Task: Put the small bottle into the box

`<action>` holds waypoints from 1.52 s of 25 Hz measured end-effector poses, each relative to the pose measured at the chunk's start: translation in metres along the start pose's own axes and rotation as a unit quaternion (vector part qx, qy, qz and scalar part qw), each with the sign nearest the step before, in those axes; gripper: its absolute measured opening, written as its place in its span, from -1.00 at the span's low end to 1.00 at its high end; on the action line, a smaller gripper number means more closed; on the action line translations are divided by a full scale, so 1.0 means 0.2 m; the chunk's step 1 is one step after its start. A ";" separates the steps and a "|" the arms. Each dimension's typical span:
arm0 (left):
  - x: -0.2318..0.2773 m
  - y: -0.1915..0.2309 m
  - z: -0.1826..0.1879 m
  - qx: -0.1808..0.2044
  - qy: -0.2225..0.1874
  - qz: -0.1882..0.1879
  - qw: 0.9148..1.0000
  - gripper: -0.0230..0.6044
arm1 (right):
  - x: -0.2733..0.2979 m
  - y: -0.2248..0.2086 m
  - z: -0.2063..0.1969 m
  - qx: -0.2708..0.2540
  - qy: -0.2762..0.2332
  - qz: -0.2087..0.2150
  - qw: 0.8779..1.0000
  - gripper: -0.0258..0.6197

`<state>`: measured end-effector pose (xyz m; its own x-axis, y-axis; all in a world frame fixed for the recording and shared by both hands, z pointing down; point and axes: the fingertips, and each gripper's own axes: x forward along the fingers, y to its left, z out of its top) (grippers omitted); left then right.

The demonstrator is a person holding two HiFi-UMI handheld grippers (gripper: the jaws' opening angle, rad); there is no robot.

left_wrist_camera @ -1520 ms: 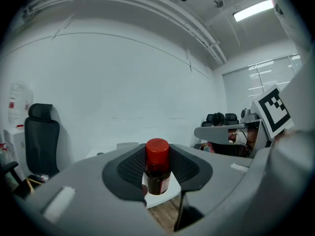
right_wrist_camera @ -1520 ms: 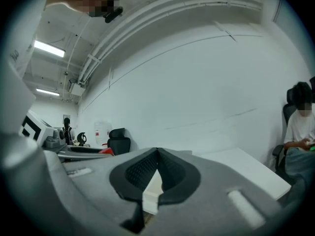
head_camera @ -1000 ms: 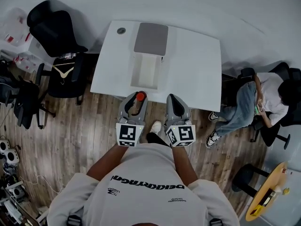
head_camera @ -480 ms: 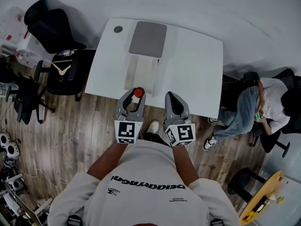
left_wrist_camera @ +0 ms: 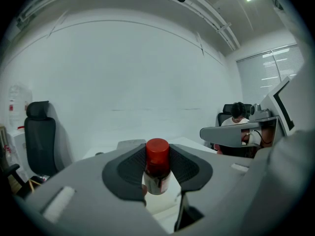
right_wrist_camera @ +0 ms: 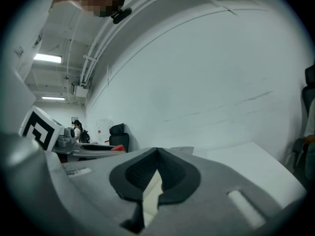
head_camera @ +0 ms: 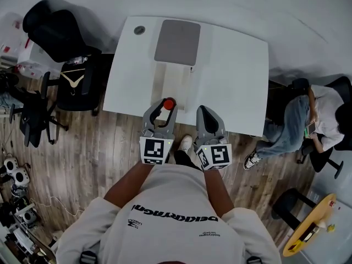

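Note:
The small bottle [head_camera: 169, 104] has a red cap and a clear body. My left gripper [head_camera: 161, 114] is shut on it and holds it upright at the near edge of the white table [head_camera: 236, 76]. In the left gripper view the red cap [left_wrist_camera: 157, 155] sticks up between the dark pads [left_wrist_camera: 125, 168]. The long open box [head_camera: 171, 84] lies just beyond the bottle, its grey lid [head_camera: 177, 42] folded back at the far end. My right gripper [head_camera: 209, 122] hangs beside the left one, shut and empty; its pads [right_wrist_camera: 135, 173] meet at the tip.
A small dark round thing [head_camera: 139, 30] sits at the table's far left corner. Black office chairs [head_camera: 58, 34] stand to the left on the wood floor. A person [head_camera: 313, 117] sits at the right. A yellow round table [head_camera: 313, 224] is at the lower right.
My left gripper has carried the bottle a little forward and to the right, from short of the table's edge to the near end of the box. The right gripper has kept alongside it.

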<state>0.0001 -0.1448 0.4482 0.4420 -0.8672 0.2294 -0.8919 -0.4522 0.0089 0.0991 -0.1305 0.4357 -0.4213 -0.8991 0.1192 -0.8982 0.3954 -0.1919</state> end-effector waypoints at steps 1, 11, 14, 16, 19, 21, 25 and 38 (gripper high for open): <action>0.01 0.01 -0.01 0.000 0.002 -0.002 1.000 -0.46 | 0.01 0.01 -0.01 0.000 0.001 -0.003 1.000 -0.92; 0.14 0.11 -0.13 0.001 0.020 -0.020 1.000 -0.46 | 0.07 0.01 -0.11 0.004 0.014 -0.026 1.000 -0.92; 0.19 0.14 -0.16 0.002 0.024 -0.019 1.000 -0.46 | 0.09 0.00 -0.13 0.001 0.018 -0.030 0.999 -0.92; 0.21 0.15 -0.18 0.003 0.028 -0.018 0.999 -0.46 | 0.09 0.00 -0.15 0.002 0.022 -0.031 0.999 -0.92; 0.24 0.16 -0.22 0.003 0.037 -0.019 0.999 -0.46 | 0.10 0.00 -0.18 0.006 0.027 -0.033 0.999 -0.92; 0.26 0.18 -0.24 0.004 0.036 -0.017 0.999 -0.46 | 0.10 0.00 -0.19 0.005 0.030 -0.034 0.999 -0.92; 0.31 0.18 -0.29 0.009 0.048 -0.019 0.999 -0.46 | 0.11 0.00 -0.21 0.001 0.034 -0.036 0.999 -0.92; 0.48 0.23 -0.44 0.013 0.070 -0.014 0.997 -0.46 | 0.16 -0.04 -0.28 0.008 0.049 -0.036 0.998 -0.92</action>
<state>-0.0074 -0.2312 0.5574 0.4466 -0.8178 0.3629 -0.8762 -0.4819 -0.0078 0.0859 -0.1513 0.4953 -0.3658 -0.9022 0.2286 -0.9253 0.3260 -0.1939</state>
